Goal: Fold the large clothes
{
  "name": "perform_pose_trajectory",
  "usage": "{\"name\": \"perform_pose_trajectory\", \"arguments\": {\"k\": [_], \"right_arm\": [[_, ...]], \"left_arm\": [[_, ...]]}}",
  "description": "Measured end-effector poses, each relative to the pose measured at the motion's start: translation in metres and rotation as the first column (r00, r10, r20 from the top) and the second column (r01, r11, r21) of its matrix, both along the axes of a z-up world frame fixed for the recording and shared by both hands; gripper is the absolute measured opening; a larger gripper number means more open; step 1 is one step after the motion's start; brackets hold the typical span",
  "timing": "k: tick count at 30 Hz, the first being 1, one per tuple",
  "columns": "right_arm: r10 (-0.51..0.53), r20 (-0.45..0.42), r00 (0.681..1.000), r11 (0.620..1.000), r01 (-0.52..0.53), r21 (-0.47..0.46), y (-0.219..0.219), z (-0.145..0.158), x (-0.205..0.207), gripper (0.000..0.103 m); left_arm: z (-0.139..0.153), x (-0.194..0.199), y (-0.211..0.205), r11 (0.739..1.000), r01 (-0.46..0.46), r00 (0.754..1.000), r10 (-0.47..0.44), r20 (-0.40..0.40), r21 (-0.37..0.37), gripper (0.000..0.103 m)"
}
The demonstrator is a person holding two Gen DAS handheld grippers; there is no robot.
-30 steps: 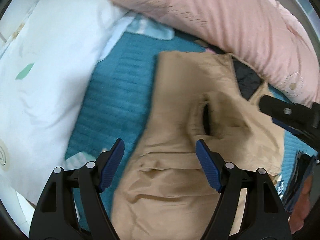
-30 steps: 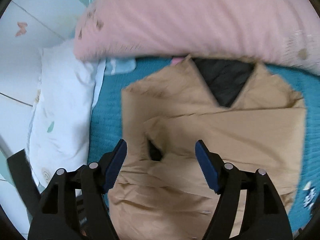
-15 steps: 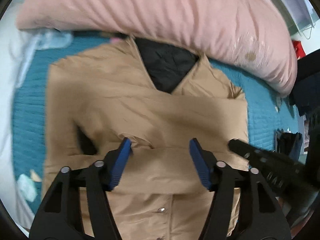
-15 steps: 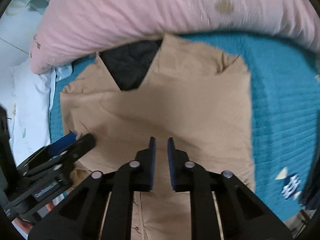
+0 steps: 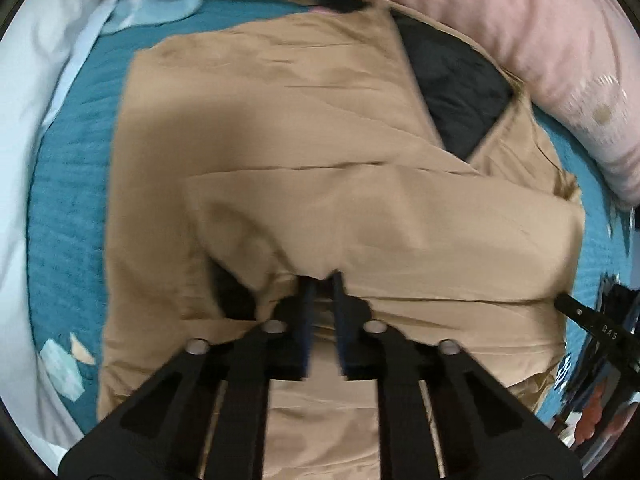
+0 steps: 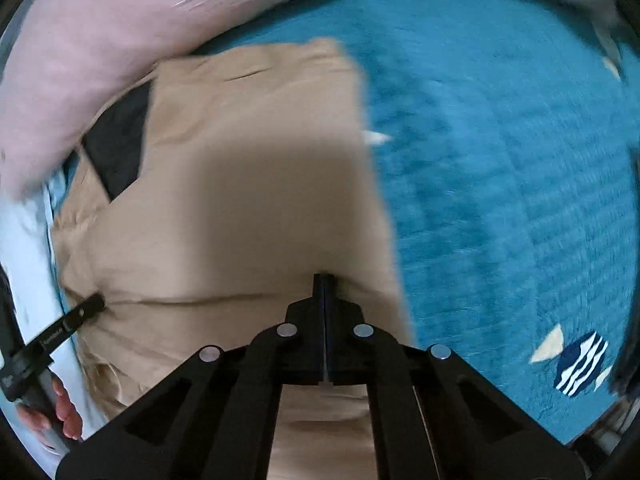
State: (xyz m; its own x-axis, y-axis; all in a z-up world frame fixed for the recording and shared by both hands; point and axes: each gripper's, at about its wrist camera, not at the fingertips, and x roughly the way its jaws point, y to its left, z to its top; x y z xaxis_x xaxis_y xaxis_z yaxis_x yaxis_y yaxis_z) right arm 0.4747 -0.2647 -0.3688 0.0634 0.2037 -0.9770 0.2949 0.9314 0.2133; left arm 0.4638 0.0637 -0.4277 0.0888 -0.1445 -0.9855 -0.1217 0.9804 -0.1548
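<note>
A tan jacket [image 5: 320, 160] with a black quilted lining [image 5: 452, 92] lies on a teal bedspread [image 5: 68, 208], its sleeves folded across the body. My left gripper [image 5: 322, 280] is shut on the folded sleeve's lower edge near the dark cuff opening [image 5: 232, 296]. In the right wrist view the jacket [image 6: 240, 184] fills the left half. My right gripper [image 6: 325, 278] is shut on the jacket's fold near its right edge. Each gripper shows at the edge of the other's view: the right [image 5: 576, 312], the left [image 6: 86, 308].
A pink duvet [image 5: 480, 8] lies bunched along the far side of the jacket, and a white pillow [image 5: 24, 120] lies to the left. The teal bedspread [image 6: 500, 160] stretches to the right of the jacket, with printed patches [image 6: 580, 360].
Both grippers moved onto the jacket's folded sleeve. The right one closed first; the left has closed on the fabric in the last half second.
</note>
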Motion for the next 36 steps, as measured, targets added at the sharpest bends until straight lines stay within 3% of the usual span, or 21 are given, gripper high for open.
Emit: {"name": "perform_pose_trajectory", "arguments": {"k": [2, 7, 12, 19, 23, 25, 27, 28, 29, 30, 32, 34, 36], "right_arm": [[-0.008, -0.008, 1.000, 0.999, 0.008, -0.031, -0.005, -0.001, -0.001, 0.000], [0.018, 0.012, 1.000, 0.999, -0.018, -0.038, 0.009, 0.007, -0.005, 0.001], [0.021, -0.012, 1.000, 0.998, -0.021, -0.066, 0.038, -0.019, -0.003, 0.001], [0.003, -0.006, 1.000, 0.998, -0.004, -0.061, 0.041, 0.000, -0.003, 0.001], [-0.012, 0.047, 0.999, 0.998, 0.014, -0.059, 0.045, 0.022, -0.006, 0.004], [-0.016, 0.049, 0.999, 0.999, 0.017, -0.033, 0.037, 0.030, -0.005, 0.004], [-0.010, 0.046, 0.999, 0.999, 0.012, -0.037, 0.041, 0.039, -0.004, 0.005], [0.002, 0.051, 0.999, 0.999, 0.001, -0.048, 0.041, 0.046, -0.003, 0.008], [0.013, 0.064, 0.998, 0.997, -0.008, -0.076, 0.044, 0.053, -0.003, 0.025], [0.020, 0.081, 0.997, 0.994, -0.011, -0.107, 0.047, 0.062, -0.001, 0.050], [0.021, 0.125, 0.992, 0.994, -0.007, -0.105, 0.050, 0.078, 0.001, 0.072], [0.011, 0.159, 0.987, 0.996, 0.004, -0.093, 0.043, 0.090, 0.007, 0.075], [0.009, 0.172, 0.985, 0.997, 0.005, -0.081, 0.044, 0.102, 0.017, 0.079]], "left_arm": [[0.003, -0.002, 0.009, 1.000, -0.022, 1.000, 0.022, -0.004, -0.021, 0.004], [0.004, -0.005, 0.012, 0.999, -0.033, 0.999, 0.033, -0.003, 0.039, 0.003], [-0.013, -0.006, 0.005, 0.996, -0.062, 0.998, 0.062, 0.001, 0.067, 0.003], [0.002, 0.007, -0.004, 0.997, -0.056, 0.998, 0.058, -0.026, 0.058, 0.004], [0.019, 0.007, -0.008, 0.999, -0.039, 0.999, 0.040, -0.006, 0.034, 0.020], [0.025, 0.006, -0.014, 0.999, -0.036, 0.999, 0.036, -0.001, 0.014, 0.033], [0.037, 0.005, -0.018, 1.000, -0.028, 0.999, 0.028, 0.016, -0.011, 0.058], [0.043, 0.006, -0.020, 1.000, -0.027, 0.999, 0.027, 0.026, -0.015, 0.065], [0.052, 0.006, -0.021, 0.999, -0.034, 0.998, 0.034, 0.051, -0.006, 0.079], [0.061, 0.006, -0.020, 0.999, -0.043, 0.996, 0.042, 0.079, 0.013, 0.081], [0.075, 0.007, -0.016, 0.999, -0.046, 0.994, 0.044, 0.100, 0.018, 0.081], [0.079, 0.011, -0.007, 0.999, -0.052, 0.994, 0.052, 0.101, -0.003, 0.081], [0.086, 0.020, 0.001, 0.998, -0.058, 0.992, 0.054, 0.113, 0.035, 0.081]]}}
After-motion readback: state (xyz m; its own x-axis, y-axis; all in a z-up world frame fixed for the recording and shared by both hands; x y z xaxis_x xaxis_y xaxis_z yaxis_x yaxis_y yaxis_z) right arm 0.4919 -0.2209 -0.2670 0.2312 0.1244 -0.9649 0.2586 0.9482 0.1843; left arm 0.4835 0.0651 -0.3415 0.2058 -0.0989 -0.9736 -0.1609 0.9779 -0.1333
